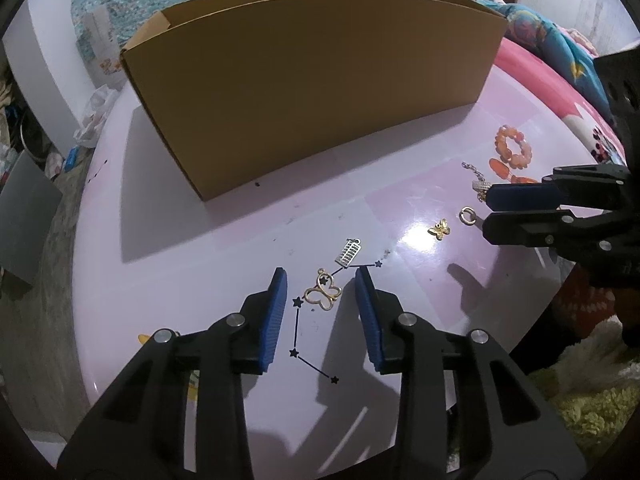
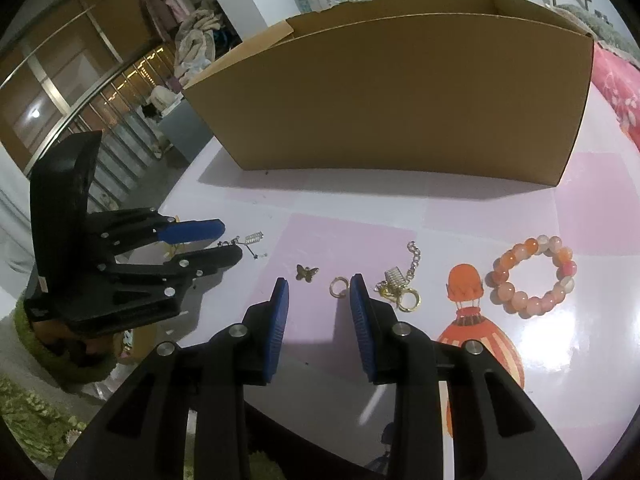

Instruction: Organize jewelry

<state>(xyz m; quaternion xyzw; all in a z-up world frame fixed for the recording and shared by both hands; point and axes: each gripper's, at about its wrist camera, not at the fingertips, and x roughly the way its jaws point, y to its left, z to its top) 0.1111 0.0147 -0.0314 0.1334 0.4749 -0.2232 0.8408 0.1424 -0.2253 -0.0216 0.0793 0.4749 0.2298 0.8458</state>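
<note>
Both jaws stand wide and hold nothing. My left gripper (image 1: pixel 321 280) frames the open butterfly charm (image 1: pixel 323 293) on the pink table (image 1: pixel 200 248), with a silver rectangular charm (image 1: pixel 347 253) just beyond at 1 o'clock. My right gripper (image 2: pixel 319 286) has the gold ring (image 2: pixel 339 286) between its tips; the small gold butterfly (image 2: pixel 307 272) lies at 11 o'clock, the chain with clasp (image 2: pixel 402 286) at 2 o'clock, the beaded bracelet (image 2: pixel 532 274) farther at 3. At 12 o'clock stands the cardboard box (image 2: pixel 400 92).
</note>
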